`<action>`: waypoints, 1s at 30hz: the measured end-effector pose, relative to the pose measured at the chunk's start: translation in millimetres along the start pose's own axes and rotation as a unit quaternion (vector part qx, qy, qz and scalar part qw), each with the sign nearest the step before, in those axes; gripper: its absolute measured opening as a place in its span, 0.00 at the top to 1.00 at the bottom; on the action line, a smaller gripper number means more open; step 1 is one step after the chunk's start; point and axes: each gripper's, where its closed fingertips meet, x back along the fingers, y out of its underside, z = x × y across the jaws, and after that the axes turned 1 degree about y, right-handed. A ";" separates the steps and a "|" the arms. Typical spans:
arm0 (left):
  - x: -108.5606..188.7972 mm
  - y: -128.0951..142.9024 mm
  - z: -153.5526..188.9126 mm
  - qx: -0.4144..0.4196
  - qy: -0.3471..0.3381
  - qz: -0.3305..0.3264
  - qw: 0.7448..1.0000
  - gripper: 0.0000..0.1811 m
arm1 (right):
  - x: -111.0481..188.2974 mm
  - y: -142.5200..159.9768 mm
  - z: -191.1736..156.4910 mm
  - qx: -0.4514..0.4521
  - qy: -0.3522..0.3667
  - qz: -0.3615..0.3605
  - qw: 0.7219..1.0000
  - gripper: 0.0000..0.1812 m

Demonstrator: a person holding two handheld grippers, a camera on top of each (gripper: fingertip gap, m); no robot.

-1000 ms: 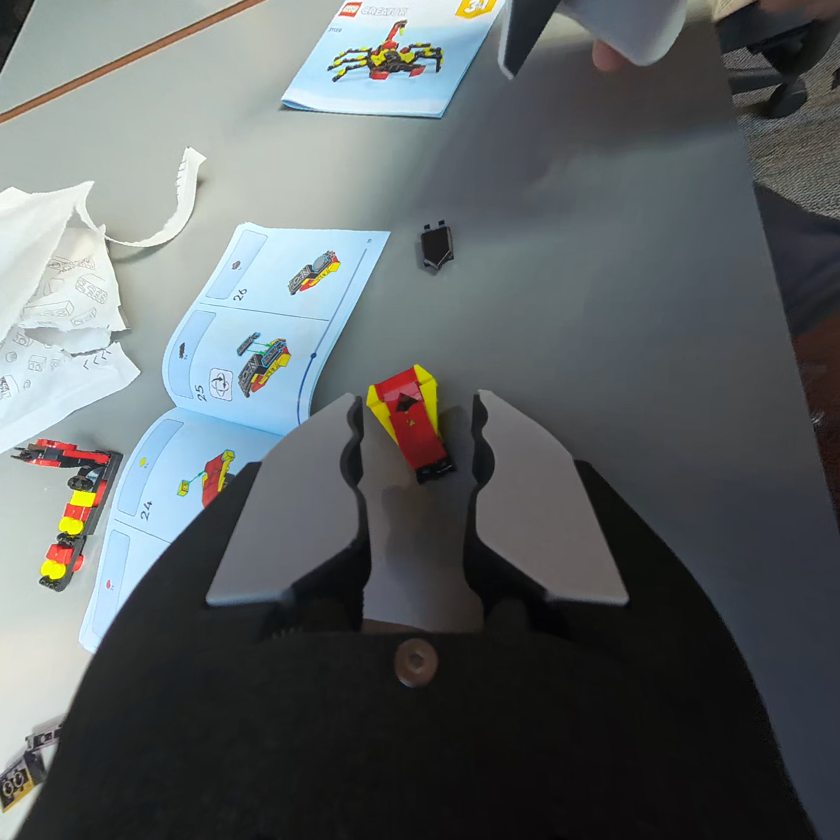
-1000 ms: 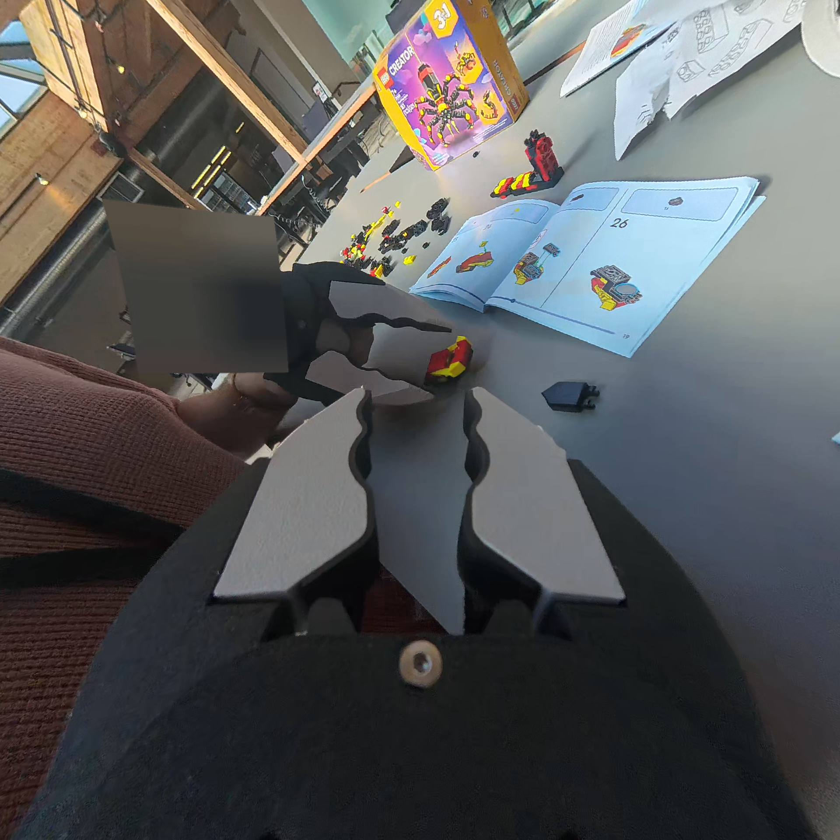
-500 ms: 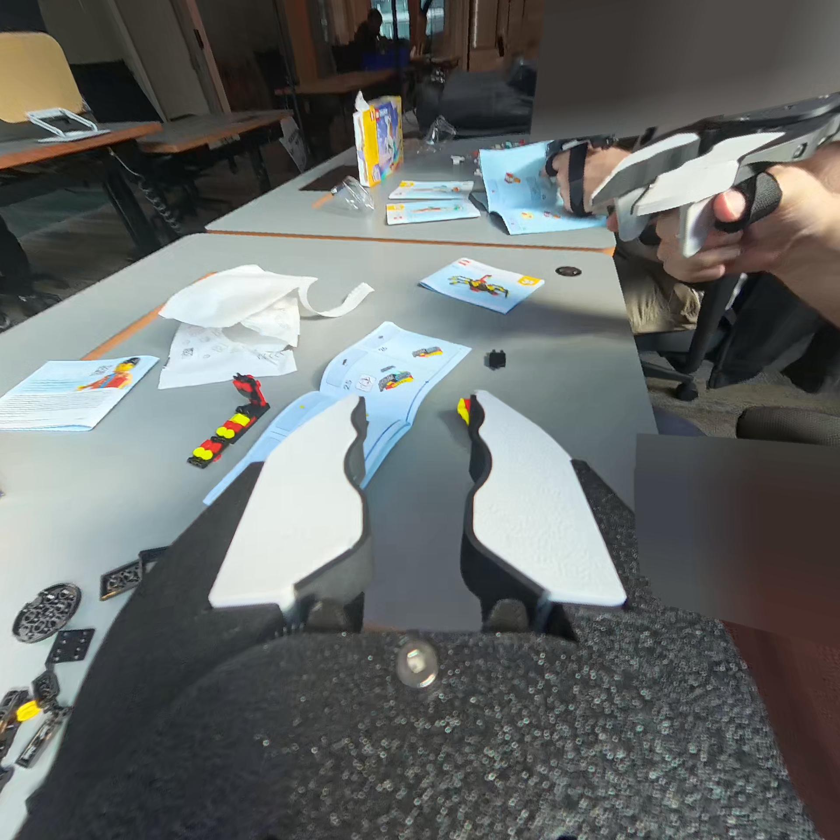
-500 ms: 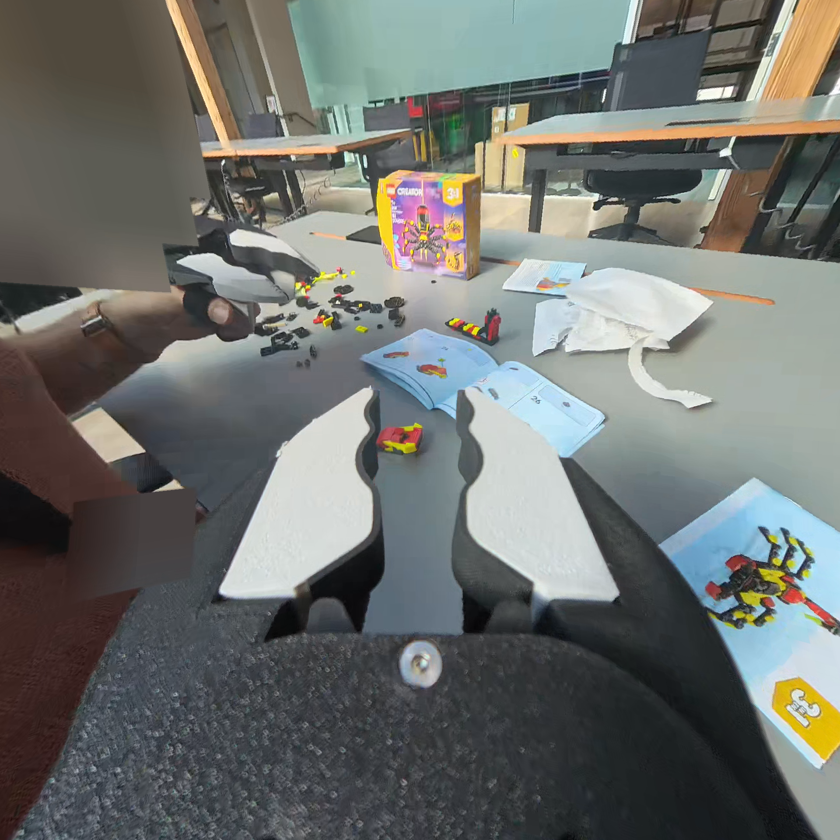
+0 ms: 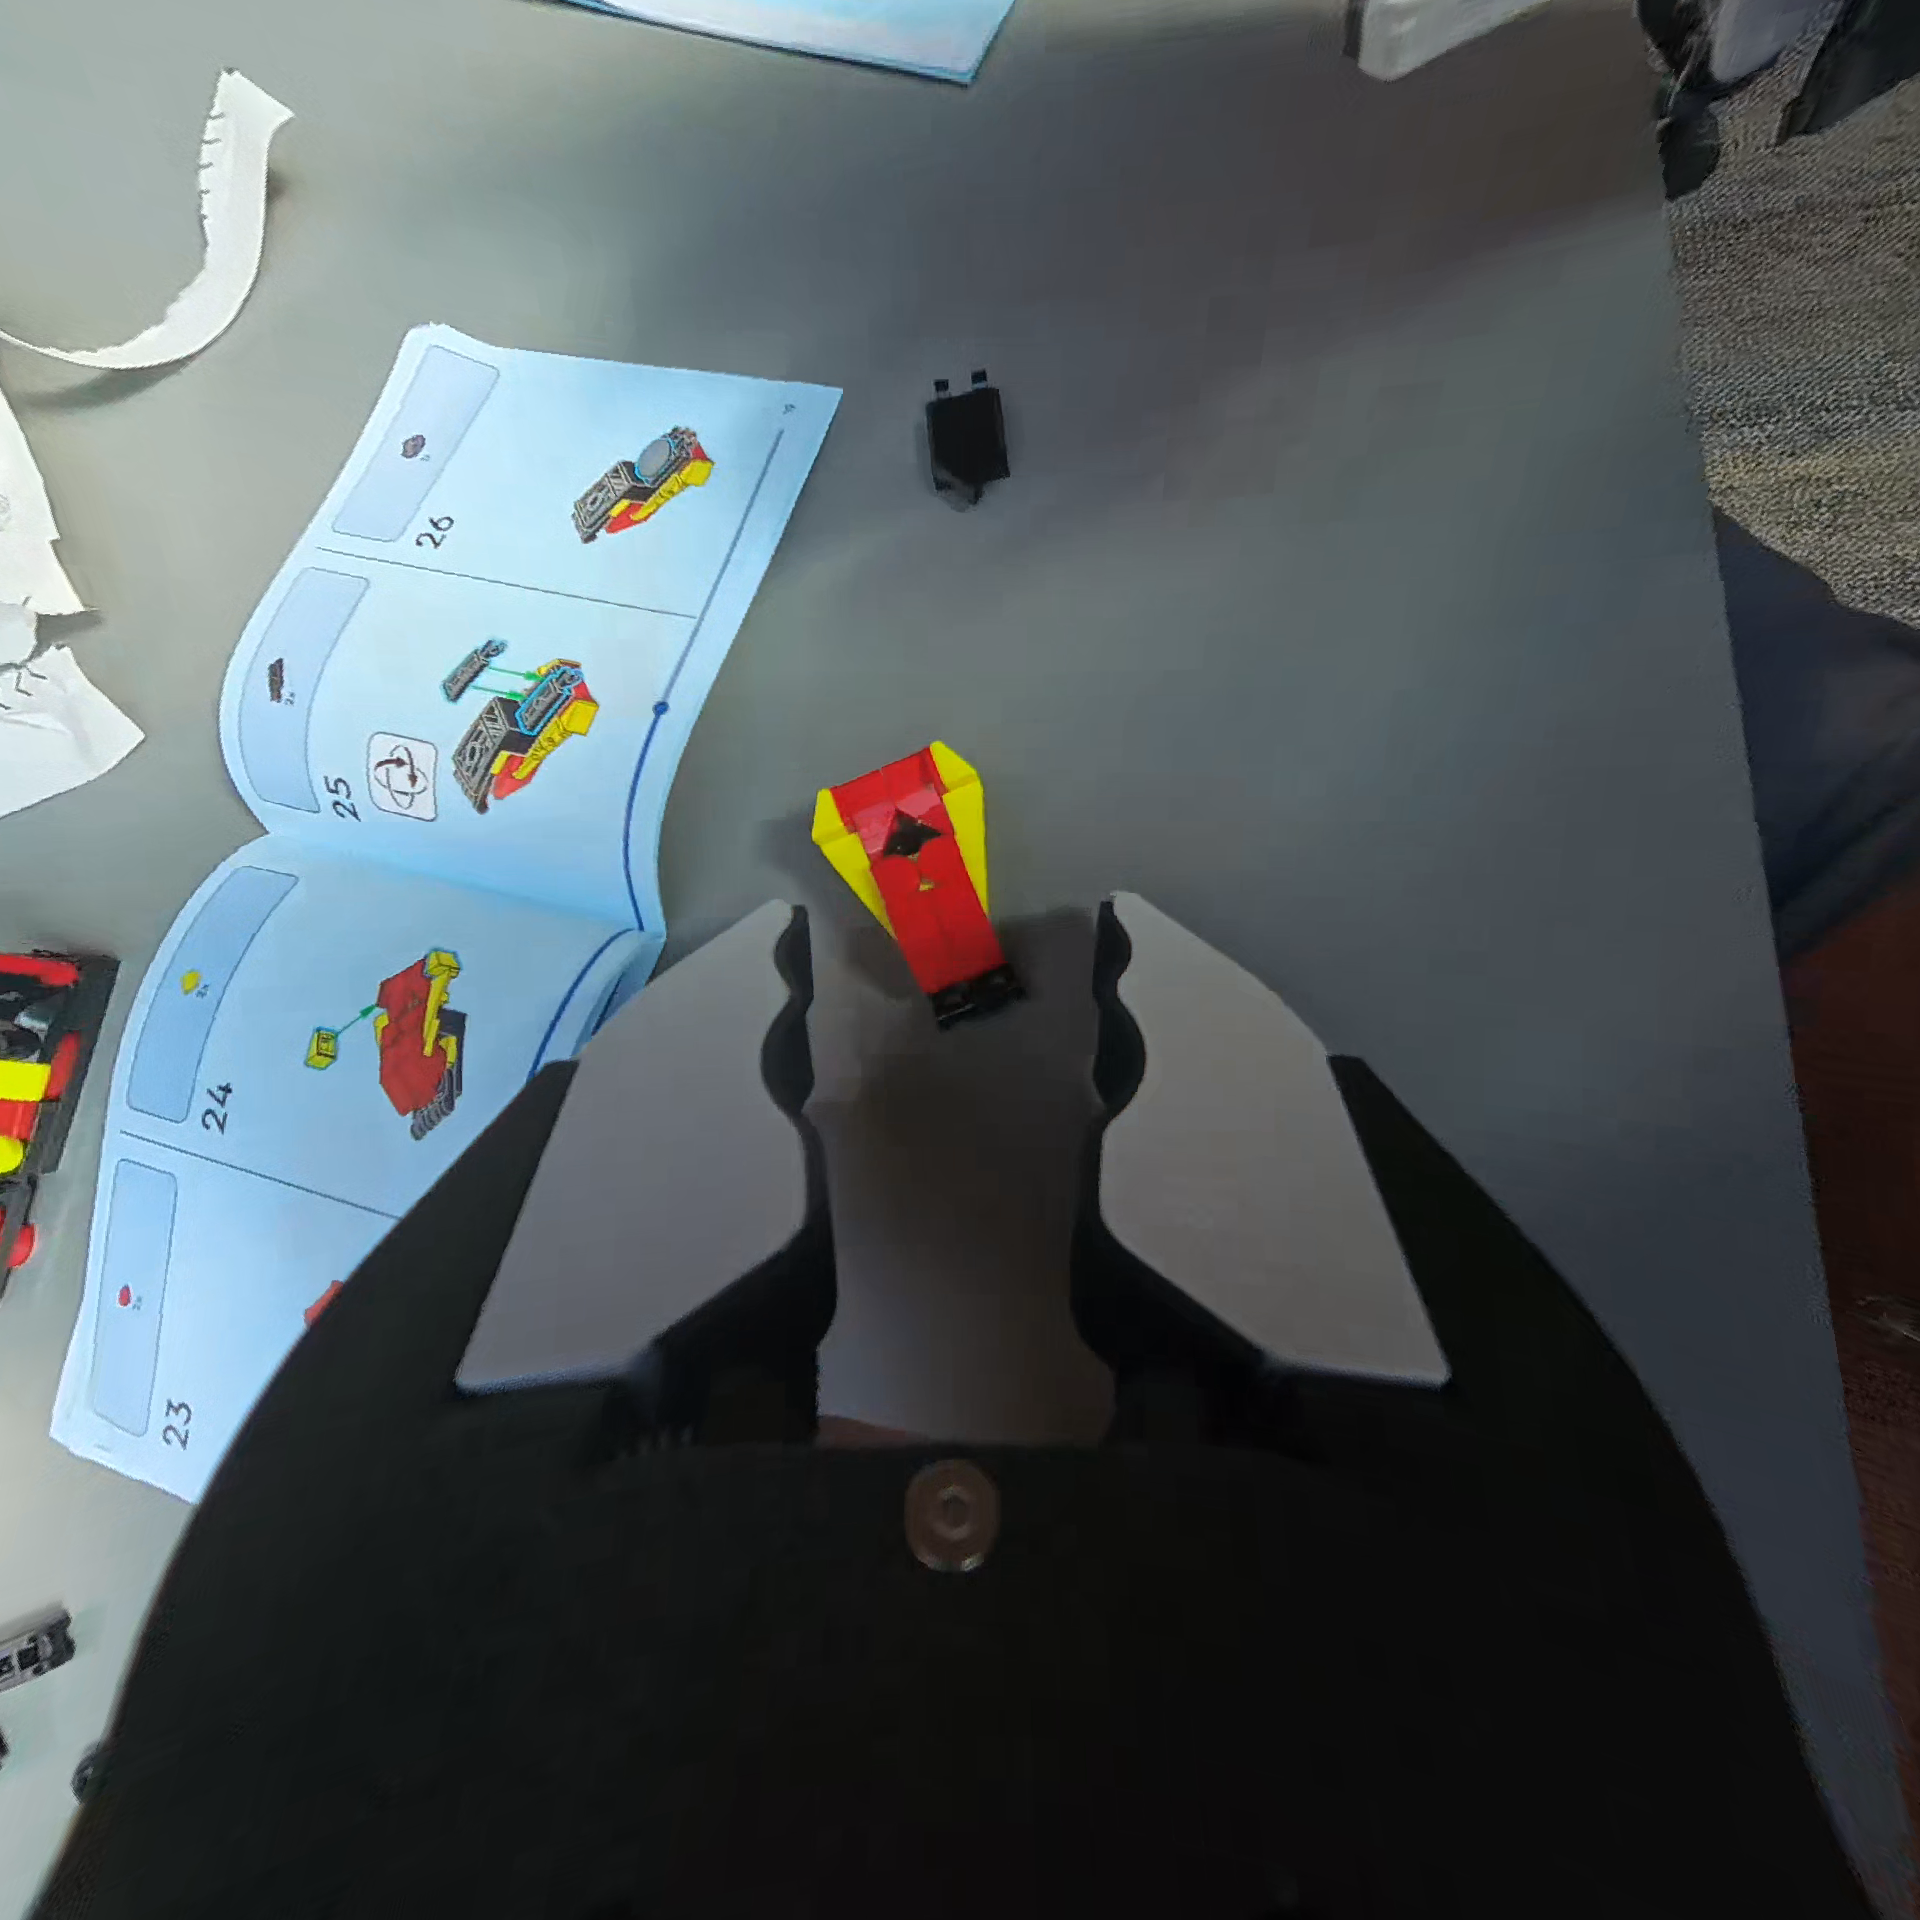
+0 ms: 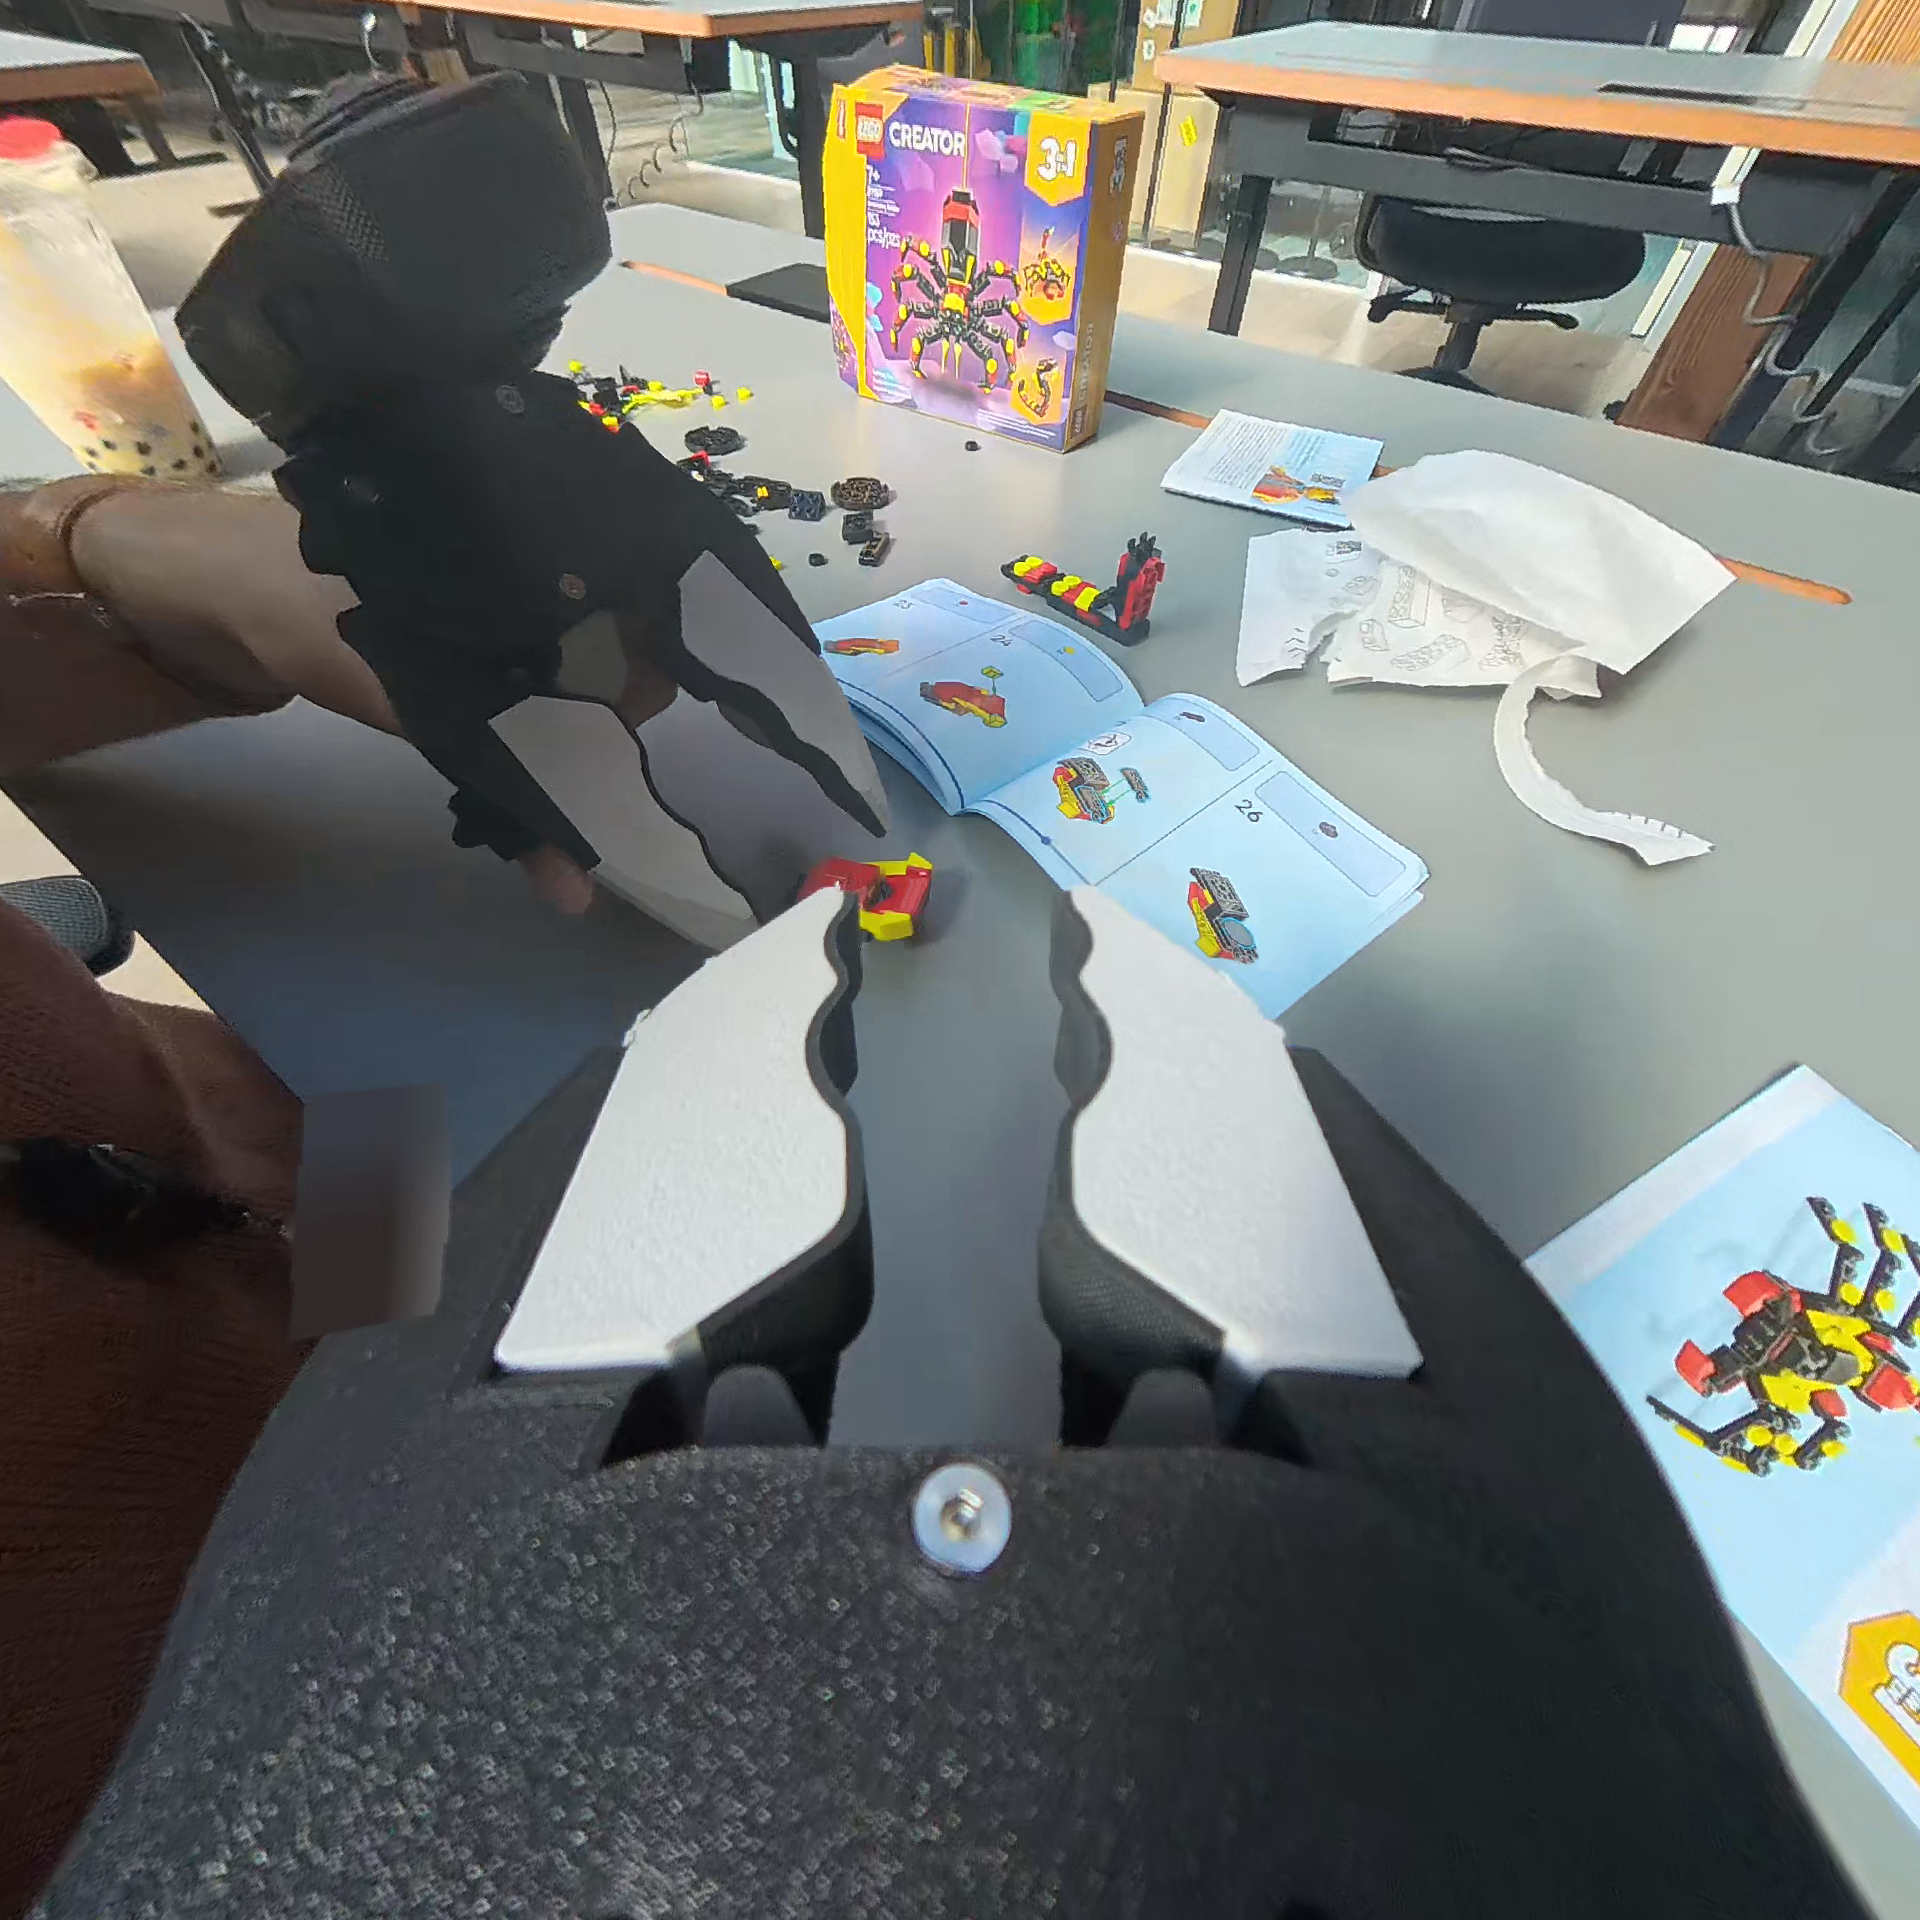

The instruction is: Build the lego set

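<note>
A small red and yellow lego assembly (image 5: 920, 875) lies on the grey table (image 5: 1299, 675), its black end just between my left gripper's tips. My left gripper (image 5: 945, 914) is open and empty, pointed down at it. A black lego piece (image 5: 966, 442) lies apart, farther ahead. In the right wrist view the assembly (image 6: 881, 891) sits just ahead of my open, empty right gripper (image 6: 951, 904), with the left gripper (image 6: 810, 862) tilted down over it from the left. The open instruction booklet (image 5: 447, 831) lies left of the assembly.
A red, yellow and black lego strip (image 6: 1091, 587), several loose pieces (image 6: 748, 468), the set's box (image 6: 977, 249), torn white paper bags (image 6: 1475, 582), a second booklet (image 6: 1766, 1392) and a drink cup (image 6: 83, 312) are on the table. The table edge (image 5: 1745, 831) runs at the right. The black lego piece (image 5: 966, 442) lies around 9 cm away from my right fingertips.
Half a second ago both grippers were raised and looking across the room. The left gripper has come back down over the red and yellow assembly; the right one has lowered towards it.
</note>
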 end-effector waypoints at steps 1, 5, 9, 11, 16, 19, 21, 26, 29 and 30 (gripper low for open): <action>-3.9 1.6 -1.1 -0.004 0.003 -0.010 1.000 0.75 | 0.8 5.5 2.9 -0.003 -0.001 -0.006 1.000 0.81; -13.8 0.3 -0.9 0.008 0.034 -0.016 0.999 0.84 | 1.8 19.6 9.3 0.005 -0.018 -0.011 1.000 0.81; -10.3 -12.9 -2.4 0.049 0.067 0.021 0.996 0.87 | -2.4 20.9 8.1 0.026 -0.046 0.012 0.999 0.81; 1.3 -30.4 6.0 0.115 0.140 0.079 0.980 0.87 | -4.3 16.5 5.3 0.059 -0.053 0.037 0.996 0.81; 44.1 -69.2 19.1 0.325 0.406 0.189 0.833 0.87 | -10.3 -4.3 -16.4 0.189 -0.089 0.113 0.971 0.81; 51.5 -69.4 27.7 0.357 0.480 0.171 0.783 0.86 | -14.6 -10.9 -31.6 0.252 -0.126 0.133 0.950 0.80; 53.6 -68.1 38.9 0.350 0.511 0.147 0.772 0.87 | -20.6 -11.6 -35.0 0.279 -0.134 0.128 0.942 0.79; 55.8 -73.8 51.9 0.346 0.542 0.137 0.754 0.86 | -21.6 -12.3 -59.0 0.296 -0.204 0.128 0.924 0.82; 60.3 -73.8 43.9 0.362 0.527 0.169 0.750 0.81 | -20.9 -12.0 -54.6 0.255 -0.203 0.107 0.939 0.83; 63.2 -72.6 37.9 0.370 0.518 0.185 0.749 0.79 | -20.4 -12.1 -52.2 0.231 -0.198 0.103 0.947 0.83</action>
